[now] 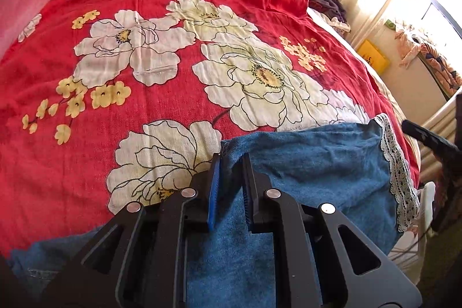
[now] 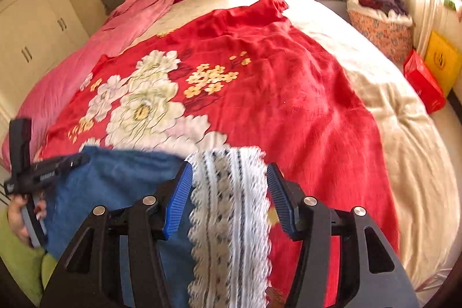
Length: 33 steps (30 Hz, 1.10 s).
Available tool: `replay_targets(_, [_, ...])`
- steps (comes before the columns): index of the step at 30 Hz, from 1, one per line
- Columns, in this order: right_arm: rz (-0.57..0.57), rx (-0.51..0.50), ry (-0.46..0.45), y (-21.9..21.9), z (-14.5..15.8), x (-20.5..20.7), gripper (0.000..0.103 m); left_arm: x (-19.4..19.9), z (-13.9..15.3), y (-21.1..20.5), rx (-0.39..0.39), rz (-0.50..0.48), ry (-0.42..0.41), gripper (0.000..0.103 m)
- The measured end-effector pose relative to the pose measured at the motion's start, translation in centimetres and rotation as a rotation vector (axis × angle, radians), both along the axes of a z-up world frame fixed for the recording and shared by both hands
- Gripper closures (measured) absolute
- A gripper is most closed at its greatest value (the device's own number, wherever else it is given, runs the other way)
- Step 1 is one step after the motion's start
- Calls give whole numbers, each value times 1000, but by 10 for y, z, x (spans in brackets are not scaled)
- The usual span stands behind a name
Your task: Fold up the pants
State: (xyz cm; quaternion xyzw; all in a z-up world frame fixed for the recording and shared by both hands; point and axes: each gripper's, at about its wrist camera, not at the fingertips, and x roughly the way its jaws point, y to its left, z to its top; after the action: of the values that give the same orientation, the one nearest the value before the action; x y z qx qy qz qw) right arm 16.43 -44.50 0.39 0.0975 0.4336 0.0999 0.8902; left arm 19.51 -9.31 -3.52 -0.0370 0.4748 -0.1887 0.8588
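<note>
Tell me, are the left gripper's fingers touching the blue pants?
Touching. The left wrist view shows the left gripper with its fingers closed on a fold of the blue pants.

No text can be read. White lettering on the left gripper (image 2: 43, 178) is blurred. A dark emblem on the yellow box (image 2: 441, 61) is too small.
</note>
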Motion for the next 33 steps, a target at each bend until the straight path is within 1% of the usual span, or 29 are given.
replay_targets(3, [-13,69,63,-11,-19,21,51,-2,1,-1,13,2,-17,100])
replay_targets(4, [-15,108,80,-14,-27,24,58,-3,3,-2,16,0,-25,100])
replay_targets(5, [-6,140,83,-15,-31,24,72,-4,4,-2,18,-1,-30,100])
replay_targets(6, [-4,155,72,-15,-32,23,76,-5,5,-2,18,-2,-34,101])
replay_targets(7, [-7,154,43,-15,-31,17,83,-5,6,-1,15,-2,-37,101])
replay_targets(8, [-9,164,10,-16,-27,12,86,-5,7,-1,11,-2,-40,101])
replay_targets(9, [-17,180,-16,-19,-24,8,86,-5,7,0,8,0,-43,101])
replay_targets(11, [-40,225,-48,-26,-22,0,86,-5,7,0,4,1,-43,101])
replay_targets(12, [-43,224,-44,-27,-23,0,87,-4,6,0,5,4,-40,101])
replay_targets(14, [-65,181,-23,-26,-28,2,87,-5,5,2,15,17,-36,101])
replay_targets(15, [-66,175,-17,-25,-31,4,86,-4,3,3,20,24,-35,101])
replay_targets(18, [-48,154,22,-22,-38,10,76,-3,-1,8,8,31,-18,101])
replay_targets(20, [-24,149,38,-21,-41,13,64,-3,-2,10,-4,32,-6,100])
replay_targets(21, [-11,147,46,-20,-42,14,62,-2,-2,10,-6,33,-5,98])
replay_targets(22, [0,140,52,-19,-43,16,61,-2,-3,9,-9,32,-2,90])
replay_targets(23, [16,133,58,-17,-44,17,57,-1,-4,8,-10,36,1,85])
replay_targets(24, [28,118,61,-14,-46,18,56,0,-7,8,-13,37,12,75])
replay_targets(25, [31,110,64,-13,-47,19,56,1,-9,8,-22,34,25,69])
replay_targets(26, [33,105,70,-11,-50,21,56,2,-13,7,-28,38,36,69])
replay_targets(27, [37,102,70,-10,-50,21,56,2,-15,5,-16,42,39,69])
replay_targets(28, [48,92,66,-7,-49,20,65,1,-16,2,1,41,34,72])
replay_targets(29, [64,95,61,-5,-47,20,81,0,-16,0,17,36,29,78])
replay_targets(30, [77,99,44,-2,-42,17,85,-1,-15,-3,9,18,35,95])
replay_targets(31, [76,63,12,2,-35,13,86,-2,-13,-5,12,15,34,97])
replay_targets(33, [74,24,-39,5,-22,10,87,-7,0,-12,54,17,-16,98])
